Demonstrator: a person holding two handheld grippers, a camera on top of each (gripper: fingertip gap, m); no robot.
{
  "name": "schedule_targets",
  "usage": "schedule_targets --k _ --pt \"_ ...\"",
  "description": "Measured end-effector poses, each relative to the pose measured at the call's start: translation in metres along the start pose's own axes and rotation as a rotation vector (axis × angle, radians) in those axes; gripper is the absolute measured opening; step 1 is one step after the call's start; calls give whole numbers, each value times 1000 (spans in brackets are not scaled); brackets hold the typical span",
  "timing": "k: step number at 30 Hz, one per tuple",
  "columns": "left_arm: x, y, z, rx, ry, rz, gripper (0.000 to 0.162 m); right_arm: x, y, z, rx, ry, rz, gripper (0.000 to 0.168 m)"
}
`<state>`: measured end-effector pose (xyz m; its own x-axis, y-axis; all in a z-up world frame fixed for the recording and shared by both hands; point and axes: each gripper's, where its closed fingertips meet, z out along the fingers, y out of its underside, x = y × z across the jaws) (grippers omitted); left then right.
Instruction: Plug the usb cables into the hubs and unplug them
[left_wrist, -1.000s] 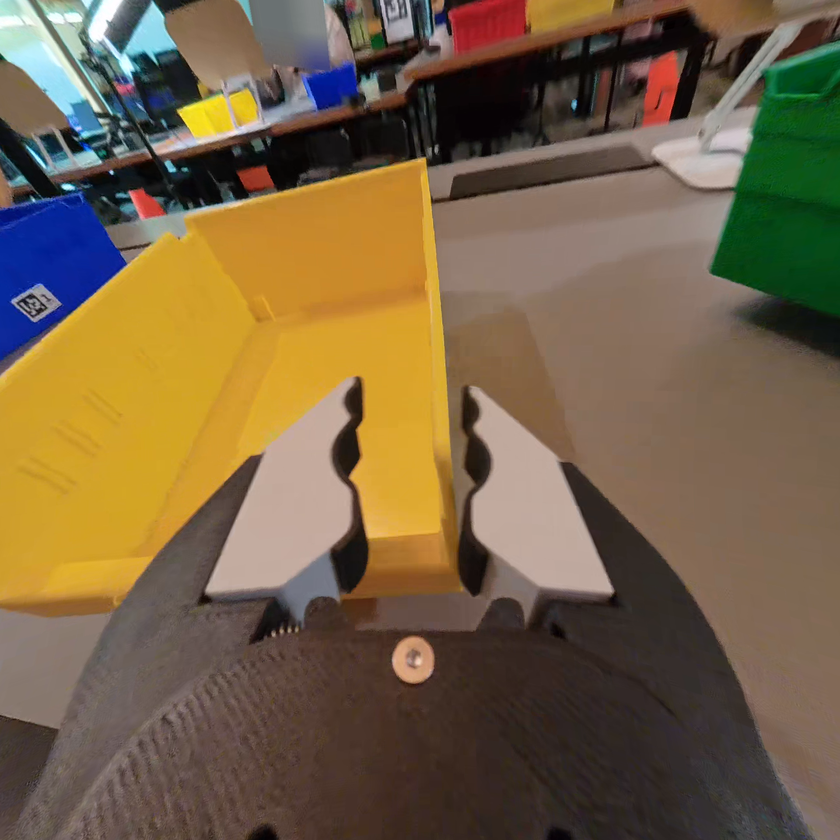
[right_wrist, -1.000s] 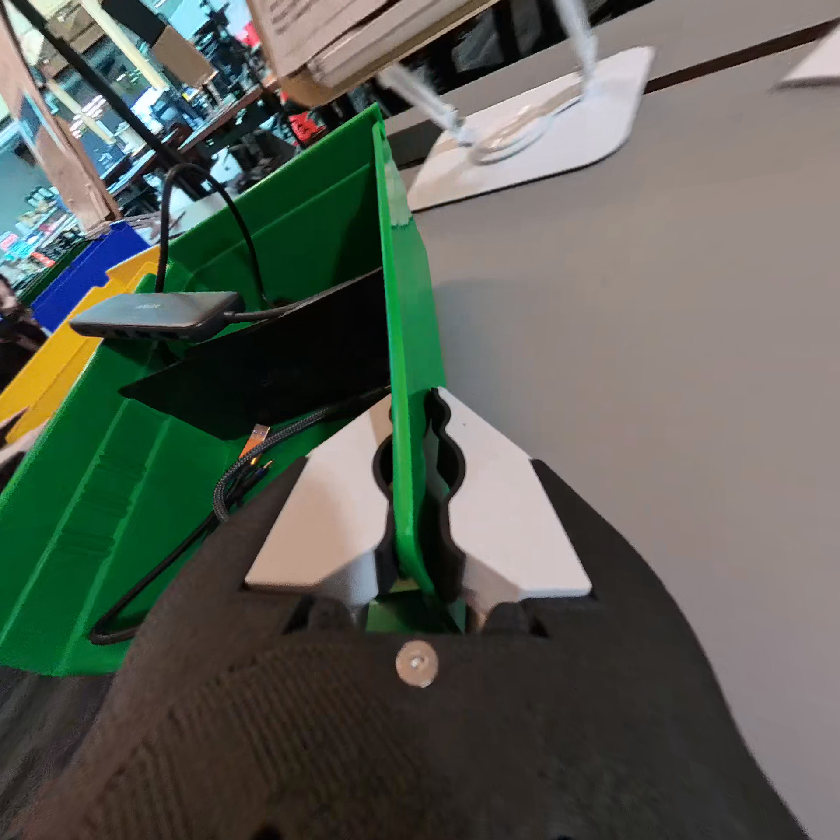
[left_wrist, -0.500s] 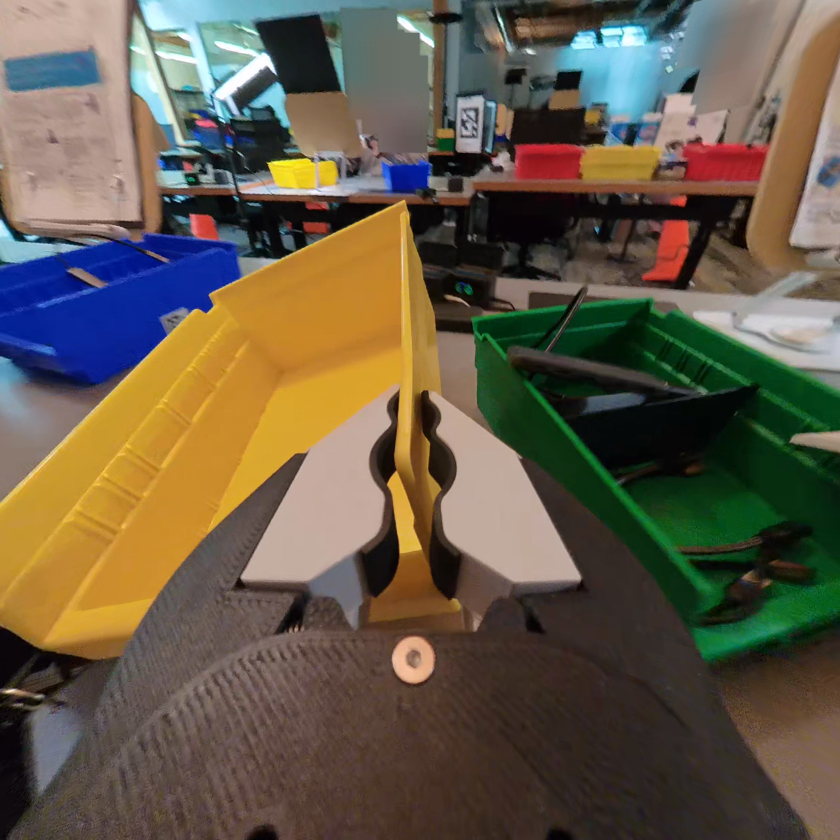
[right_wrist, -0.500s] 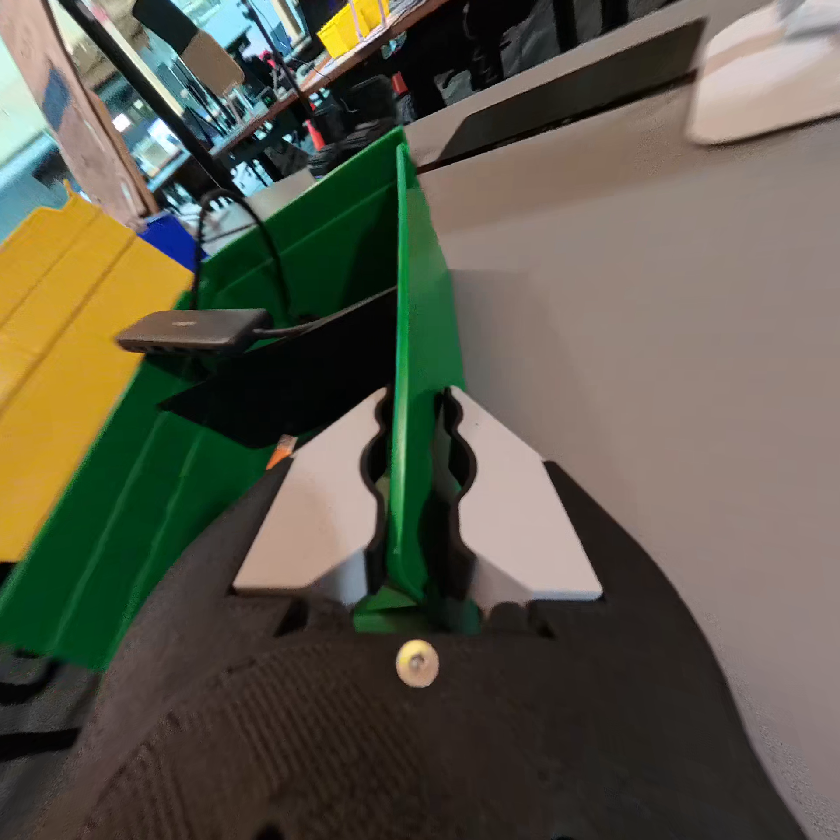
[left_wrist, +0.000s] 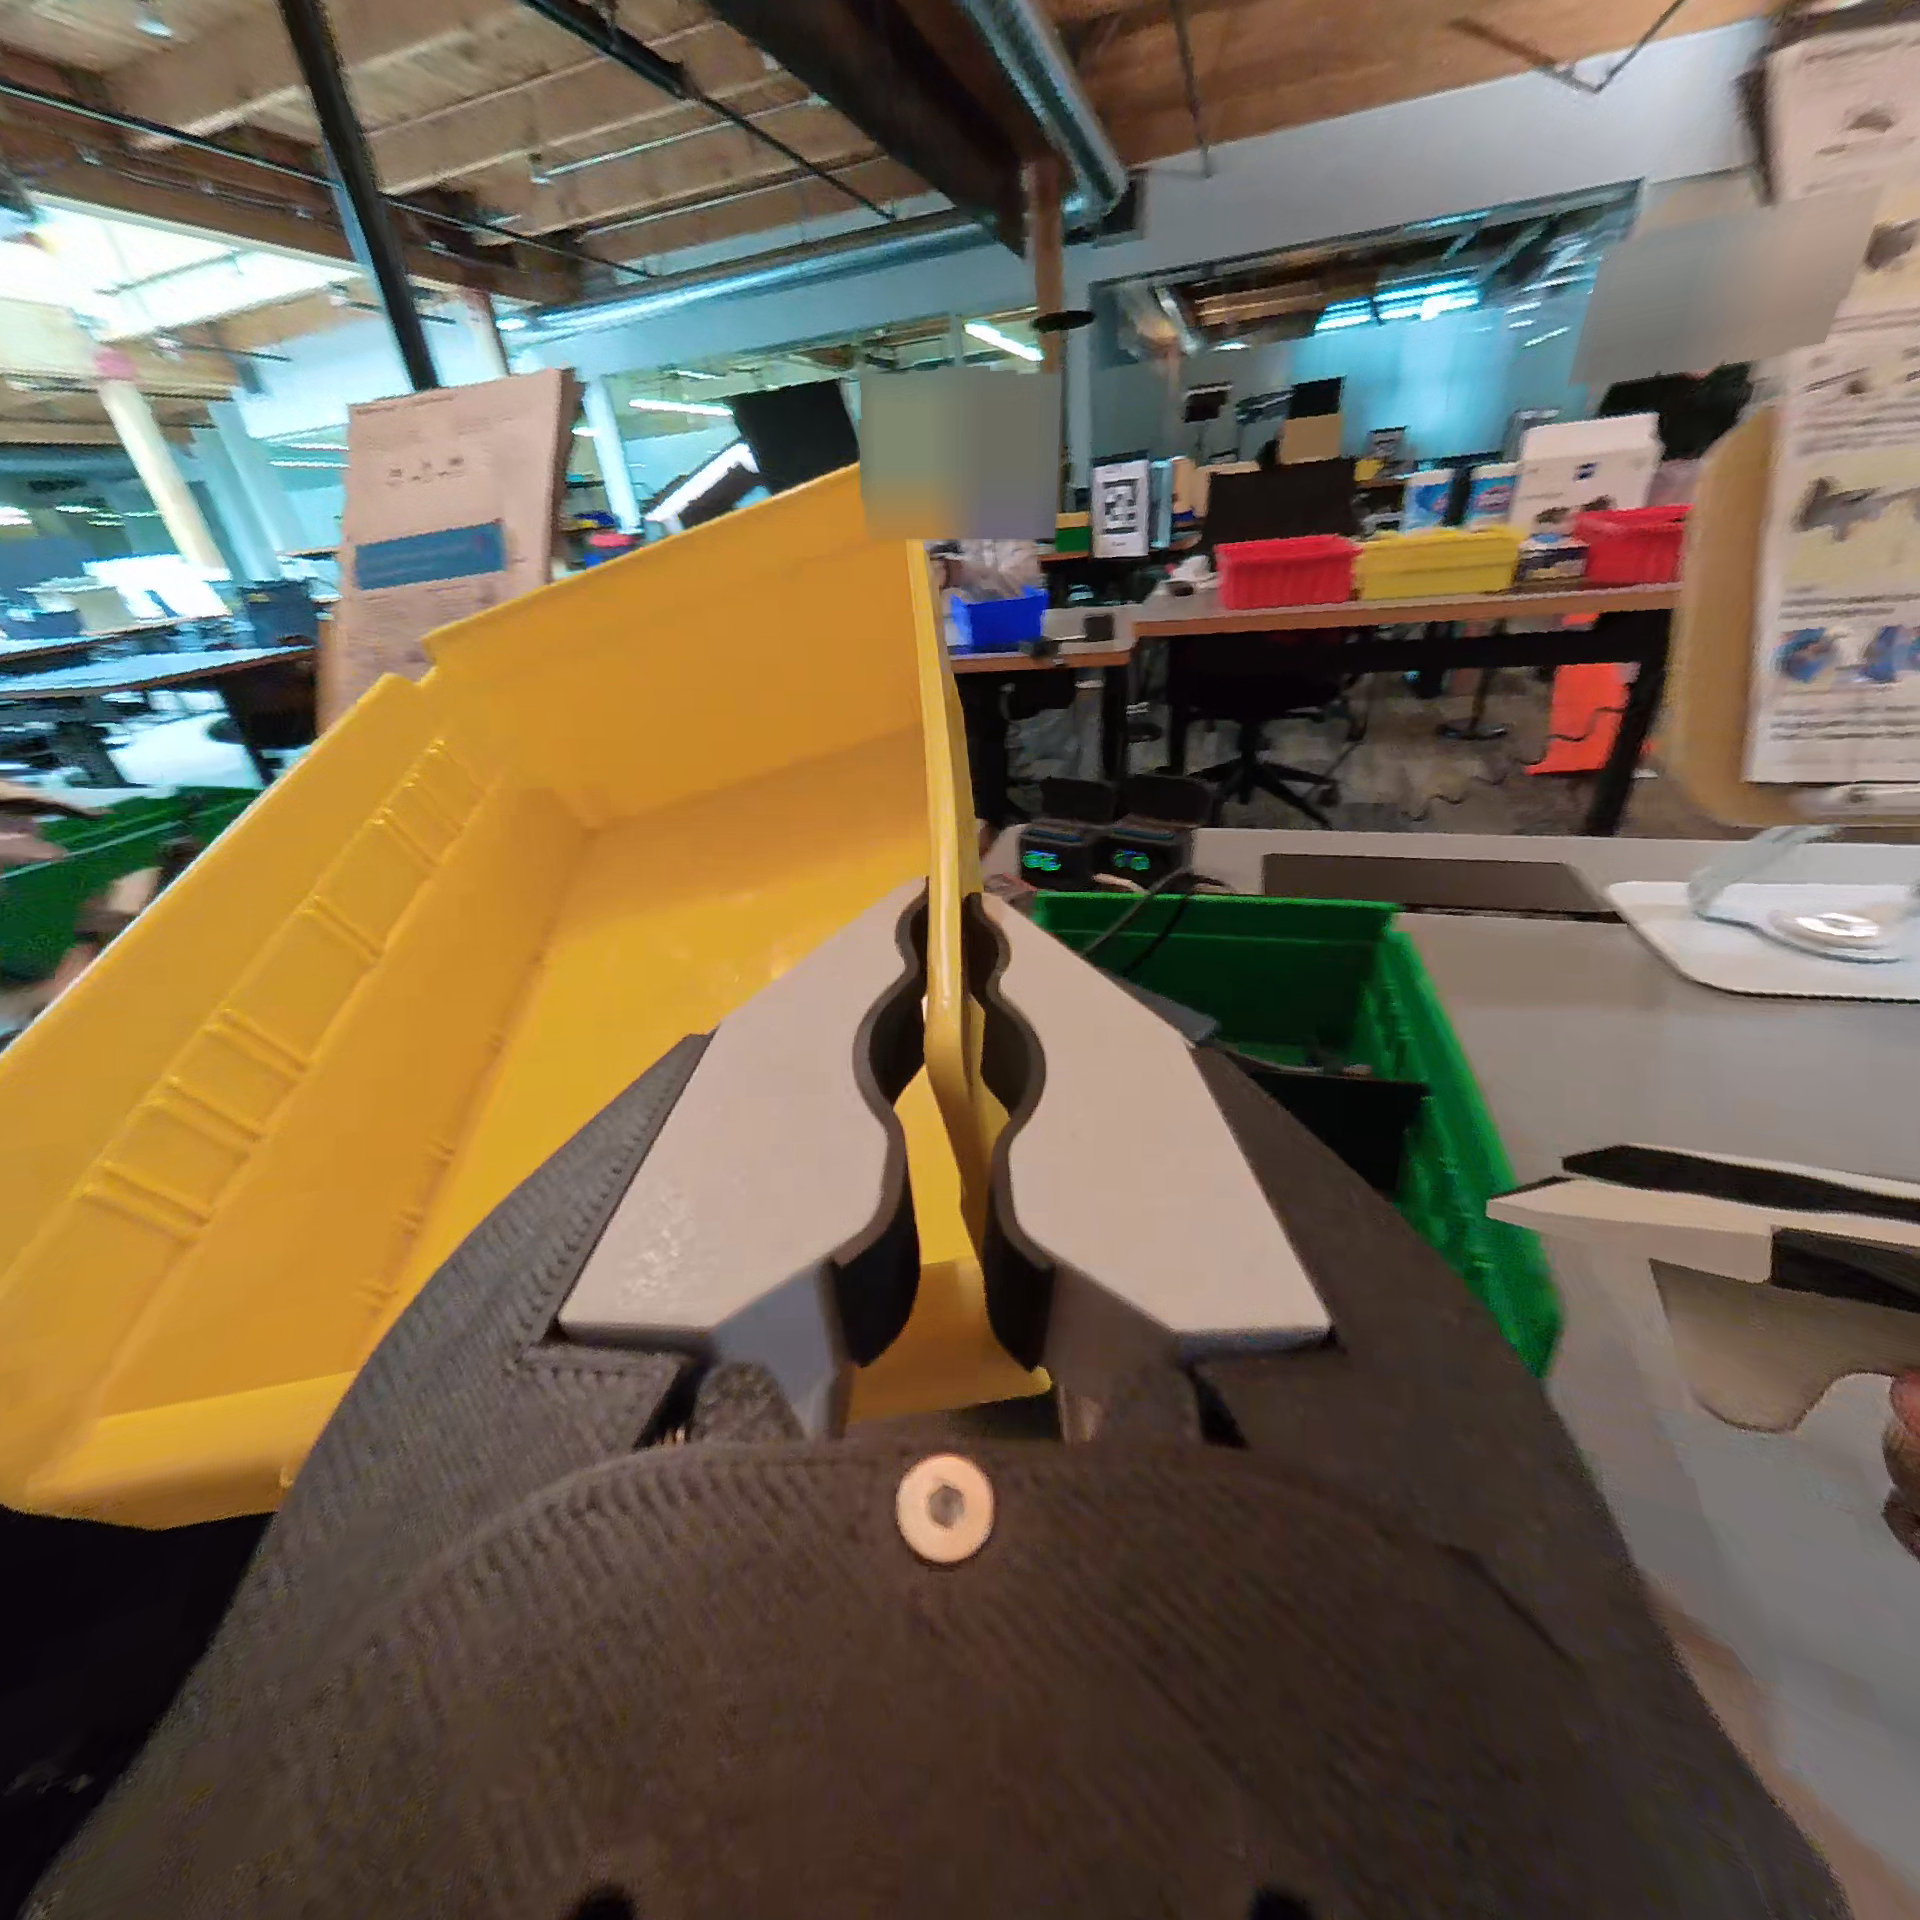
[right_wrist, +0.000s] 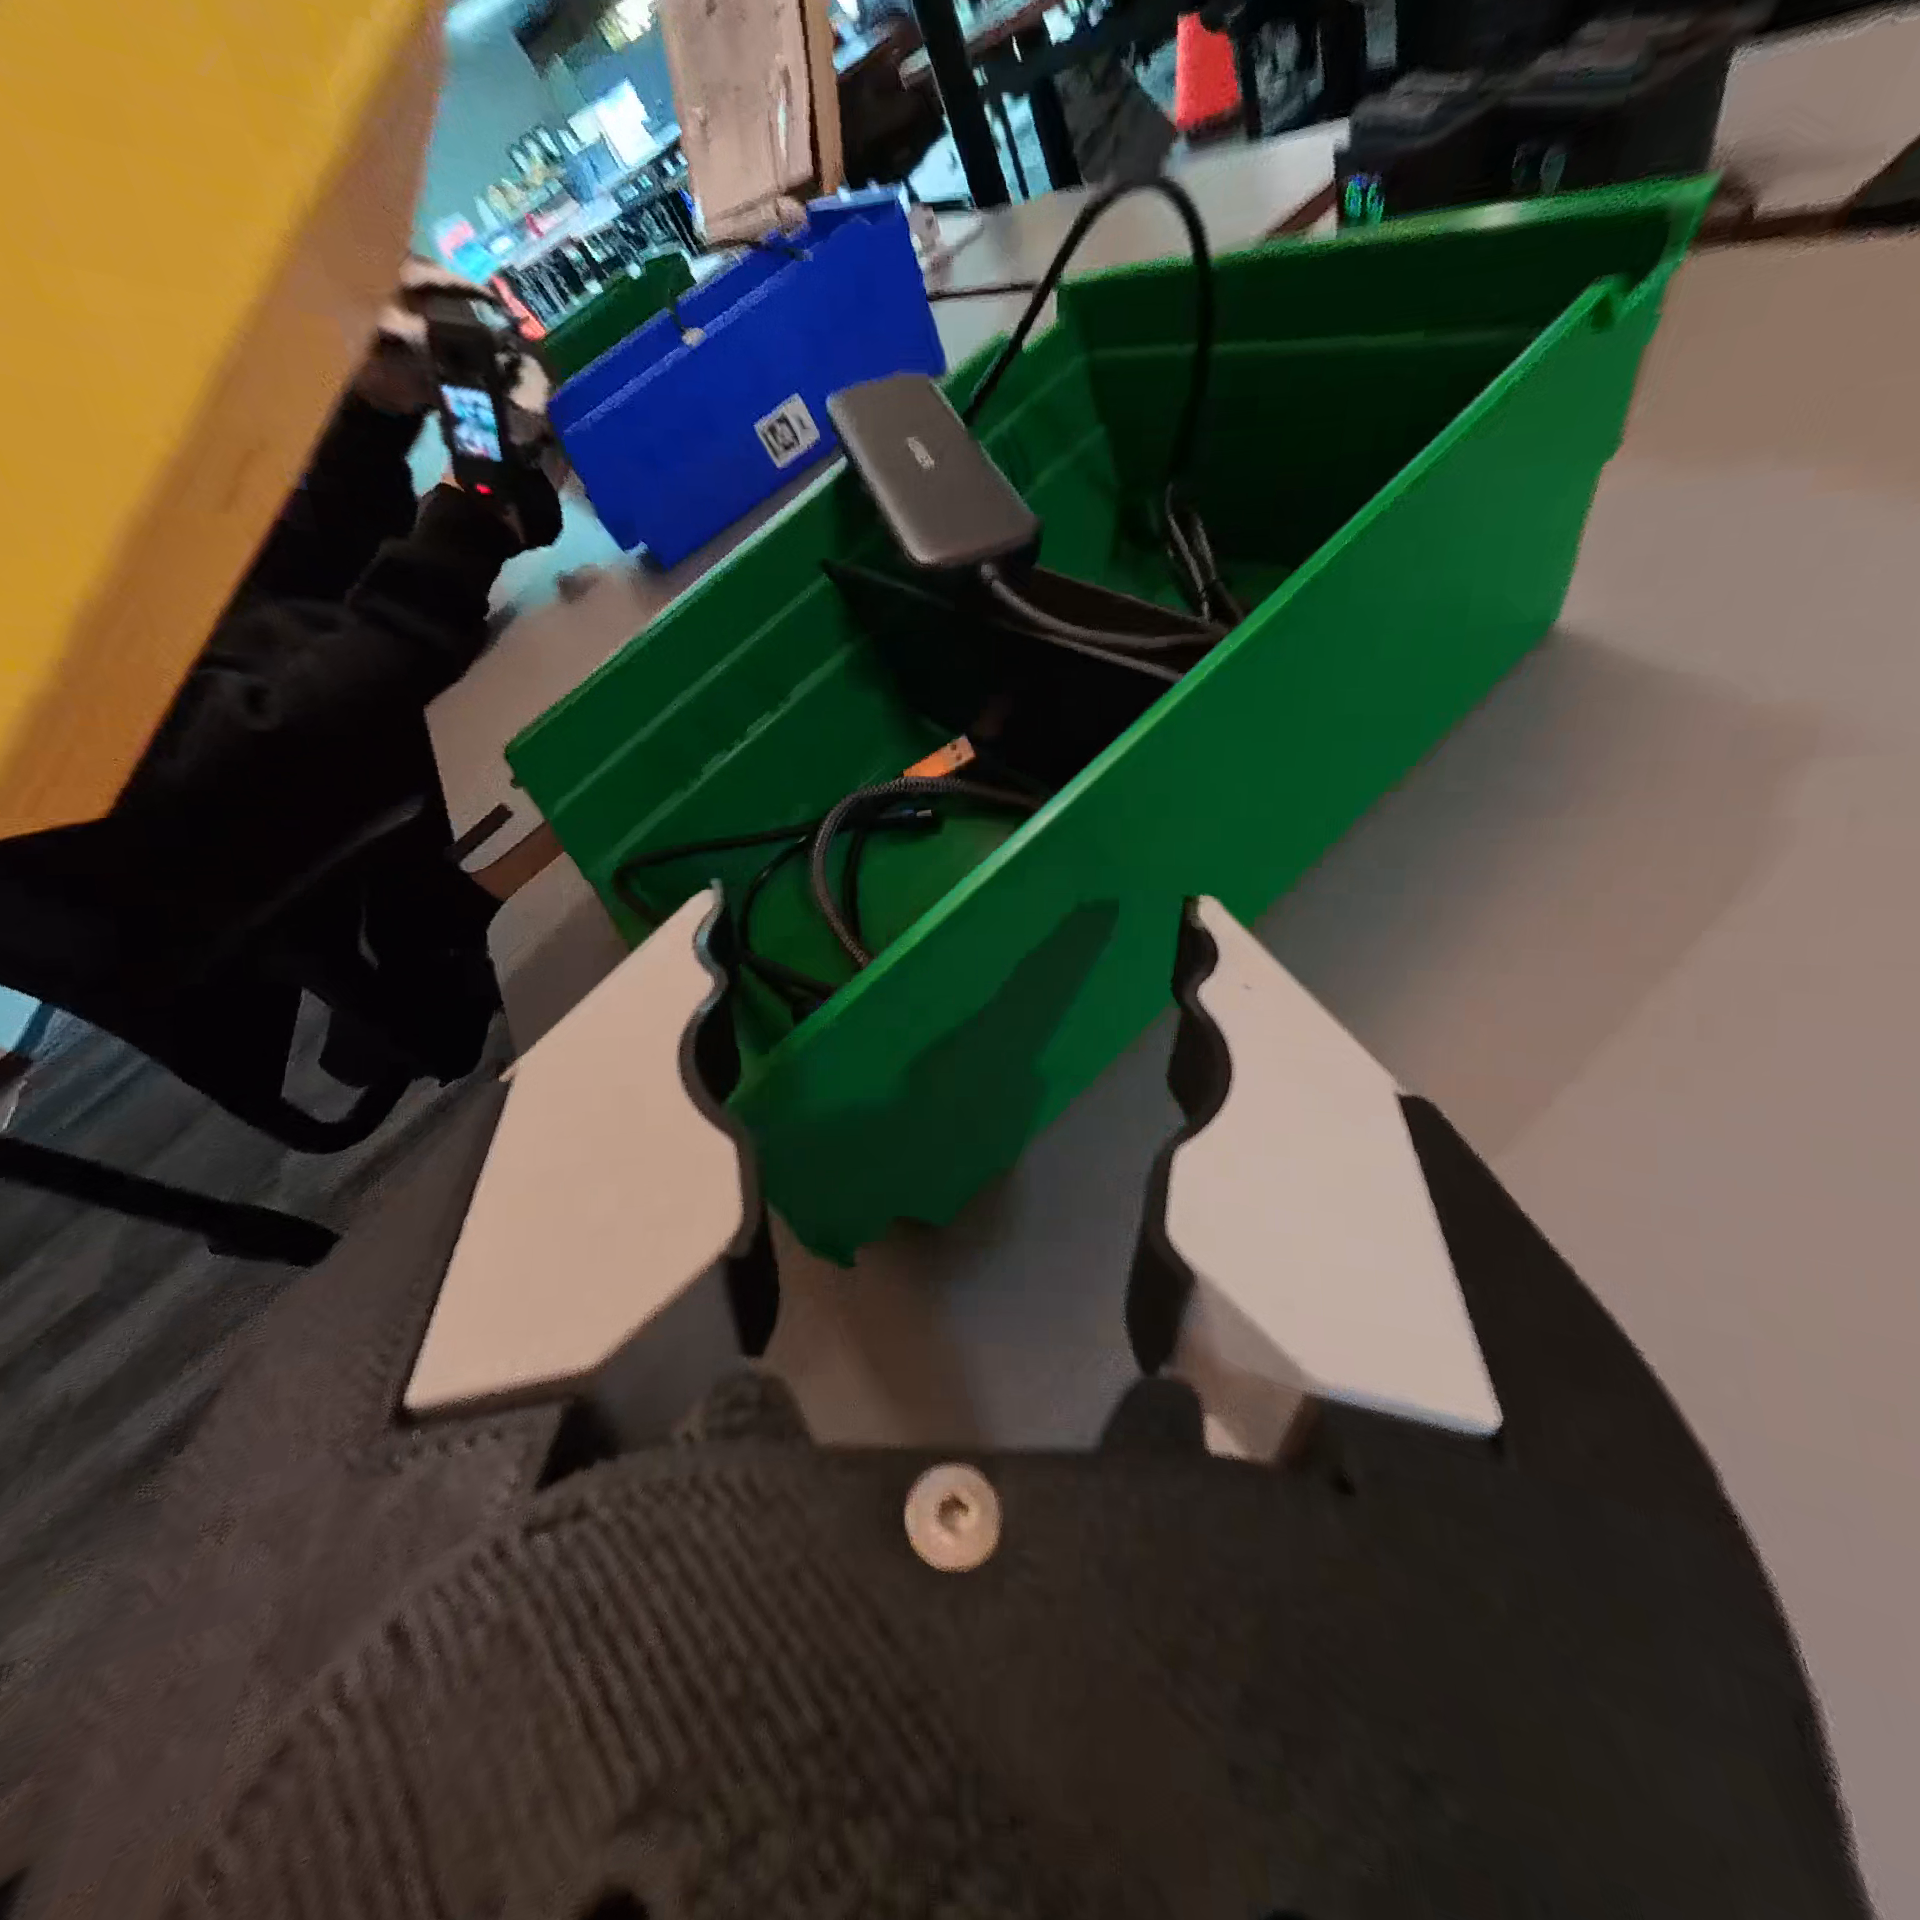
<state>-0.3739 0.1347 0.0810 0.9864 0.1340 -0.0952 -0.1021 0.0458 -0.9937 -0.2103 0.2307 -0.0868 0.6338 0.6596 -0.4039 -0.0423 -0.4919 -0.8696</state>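
My left gripper is shut on the right wall of an empty yellow bin and holds it lifted and tilted. My right gripper is open, with its fingers on either side of the near corner of the green bin, which rests on the table. In the green bin a grey USB hub sits propped on a black divider. Black cables and an orange-tipped plug lie on the bin floor. The green bin also shows in the left wrist view.
A blue bin stands behind the green one. The yellow bin's underside fills the upper left of the right wrist view. A person's black sleeve holds a device at the left. A white stand base sits on the grey table.
My left gripper closed on the yellow bin's wall and lifted the bin. My right gripper let go of the green bin's wall, opened and drew back to its corner.
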Motion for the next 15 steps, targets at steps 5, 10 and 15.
schedule_targets --k 5,10,15 --pt "87 -18 -2 15 220 -14 0 42 0 -95 40 63 -214 88" --pt "215 -34 -23 72 481 81 0 124 31 -226 37 304 -314 80" --pt "328 -19 -59 61 747 115 1 173 34 -316 145 440 -130 76"
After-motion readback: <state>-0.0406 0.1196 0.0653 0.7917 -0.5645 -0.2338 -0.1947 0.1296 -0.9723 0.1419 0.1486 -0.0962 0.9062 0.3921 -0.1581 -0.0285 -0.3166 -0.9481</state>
